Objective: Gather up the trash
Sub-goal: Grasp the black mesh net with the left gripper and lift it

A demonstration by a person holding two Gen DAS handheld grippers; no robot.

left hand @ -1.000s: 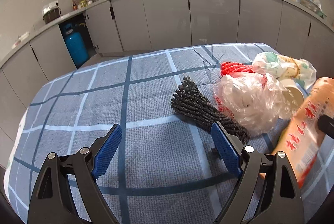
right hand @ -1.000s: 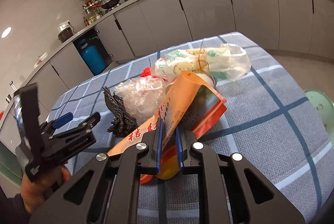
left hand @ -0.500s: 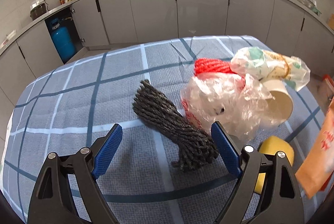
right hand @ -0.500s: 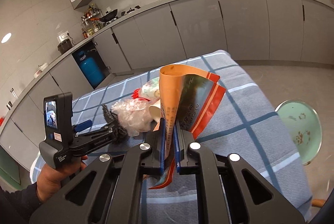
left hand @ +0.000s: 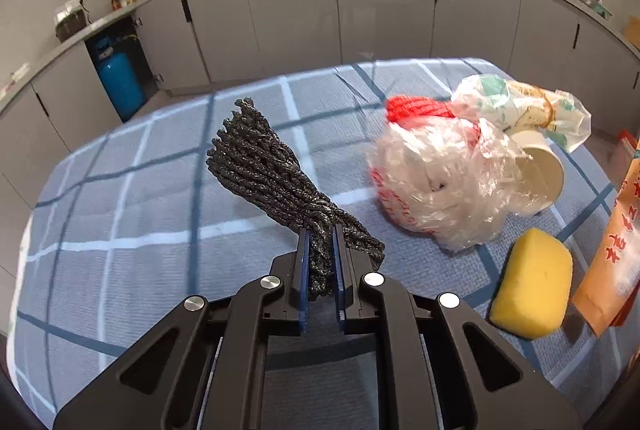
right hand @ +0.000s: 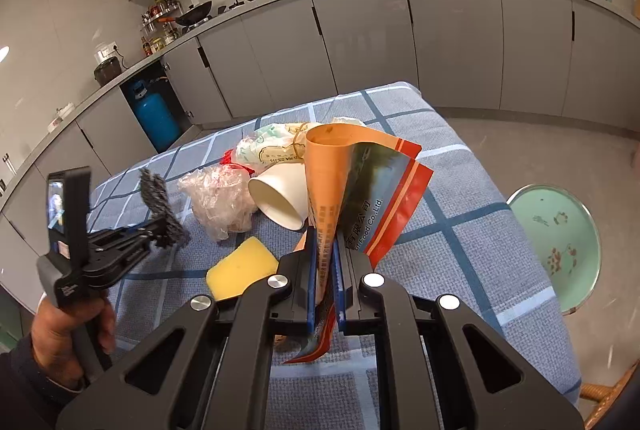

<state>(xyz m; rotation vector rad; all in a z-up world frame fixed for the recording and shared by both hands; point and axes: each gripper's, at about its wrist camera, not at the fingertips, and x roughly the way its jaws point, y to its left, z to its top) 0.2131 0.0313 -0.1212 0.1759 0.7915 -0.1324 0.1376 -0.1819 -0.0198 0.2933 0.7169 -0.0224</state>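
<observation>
The left gripper is closing its jaws on the near end of a dark bundle of cord, which sticks up and away ahead of it; the pads already press on the cord. The right gripper is clamped tight on an orange snack bag that stands up between its pads.

So two pieces of trash are in hand. Left on the table, just right of the left gripper: a yellow sponge, and beyond it a crumpled clear plastic bag, a paper cup, a red net and a printed bag. No bin shows in either view, so where the trash goes cannot be told.

The table left of the left gripper is bare cloth. To the right gripper's right the table edge is near, with a green stool beside it.
</observation>
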